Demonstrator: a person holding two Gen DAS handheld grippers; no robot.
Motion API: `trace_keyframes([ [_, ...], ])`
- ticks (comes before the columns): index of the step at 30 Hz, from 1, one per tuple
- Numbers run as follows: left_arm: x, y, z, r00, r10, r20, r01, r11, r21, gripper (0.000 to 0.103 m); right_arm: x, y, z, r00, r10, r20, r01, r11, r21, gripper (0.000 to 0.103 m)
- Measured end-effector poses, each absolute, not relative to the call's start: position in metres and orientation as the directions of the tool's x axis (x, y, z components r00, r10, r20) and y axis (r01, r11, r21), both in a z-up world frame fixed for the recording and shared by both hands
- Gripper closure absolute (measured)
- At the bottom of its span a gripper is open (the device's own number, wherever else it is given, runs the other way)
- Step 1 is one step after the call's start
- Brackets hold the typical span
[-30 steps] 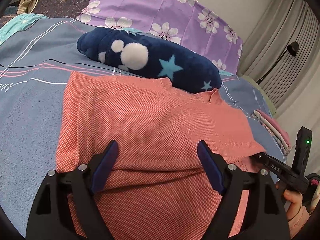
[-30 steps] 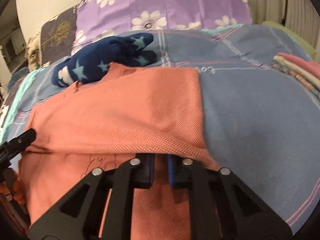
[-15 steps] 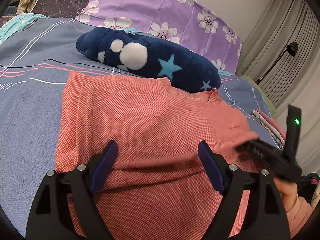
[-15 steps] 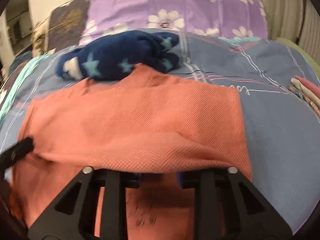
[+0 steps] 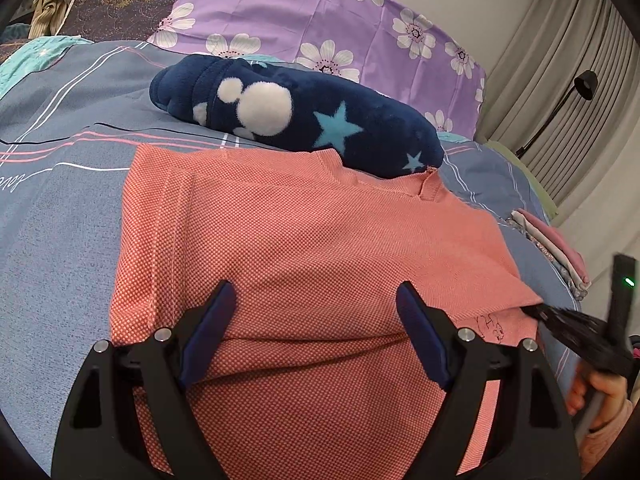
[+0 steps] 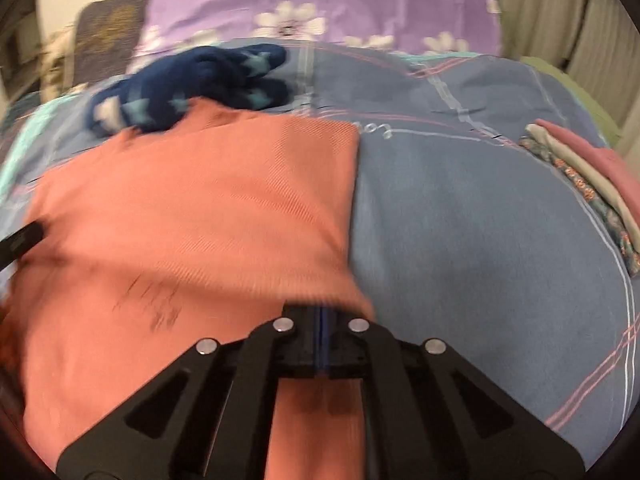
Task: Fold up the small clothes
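Observation:
A salmon-pink knit shirt (image 5: 304, 248) lies partly folded on the blue bedspread (image 5: 56, 208); it also shows in the right wrist view (image 6: 192, 208). My left gripper (image 5: 316, 300) is open, its blue-padded fingers wide apart just above the shirt's near fold, holding nothing. My right gripper (image 6: 323, 312) has its jaws together at the shirt's near right edge; the cloth hides the fingertips, so a grip on it cannot be confirmed. The right gripper shows blurred at the right edge of the left wrist view (image 5: 576, 324).
A navy fleece garment with stars (image 5: 296, 120) lies just behind the shirt. A purple flowered pillow (image 5: 328, 24) stands at the head of the bed. A stack of folded clothes (image 6: 588, 176) sits on the right. Curtains and a floor lamp (image 5: 560, 108) are beyond.
My right gripper opened briefly, then closed its jaws again and shifted along the shirt's right edge. The left gripper stayed open and nearly still.

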State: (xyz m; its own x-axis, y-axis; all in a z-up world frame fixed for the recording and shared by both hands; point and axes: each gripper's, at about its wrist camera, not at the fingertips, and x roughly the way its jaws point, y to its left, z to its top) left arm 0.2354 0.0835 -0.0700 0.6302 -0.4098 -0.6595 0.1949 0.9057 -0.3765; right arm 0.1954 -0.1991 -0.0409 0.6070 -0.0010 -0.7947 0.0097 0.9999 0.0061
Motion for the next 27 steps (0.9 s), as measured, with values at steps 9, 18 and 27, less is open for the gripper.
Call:
trace_keyframes([
  [9,0.235,0.083,-0.070,0.631,-0.400,-0.664,0.196,0.911,-0.363,0.020,0.201,-0.169,0.021,0.757,0.148,-0.637,-0.159,0.986,0.039,0.058],
  [18,0.236,0.081,-0.070,0.628,-0.403,-0.666,0.200,0.910,-0.362,0.019,0.297,-0.187,-0.056,0.665,-0.063,-0.744,-0.001,0.996,-0.086,0.098],
  [27,0.236,0.074,-0.070,0.624,-0.381,-0.683,0.209,0.923,-0.323,0.015,0.242,-0.227,-0.026,0.704,0.062,-0.707,0.035,0.992,0.123,0.081],
])
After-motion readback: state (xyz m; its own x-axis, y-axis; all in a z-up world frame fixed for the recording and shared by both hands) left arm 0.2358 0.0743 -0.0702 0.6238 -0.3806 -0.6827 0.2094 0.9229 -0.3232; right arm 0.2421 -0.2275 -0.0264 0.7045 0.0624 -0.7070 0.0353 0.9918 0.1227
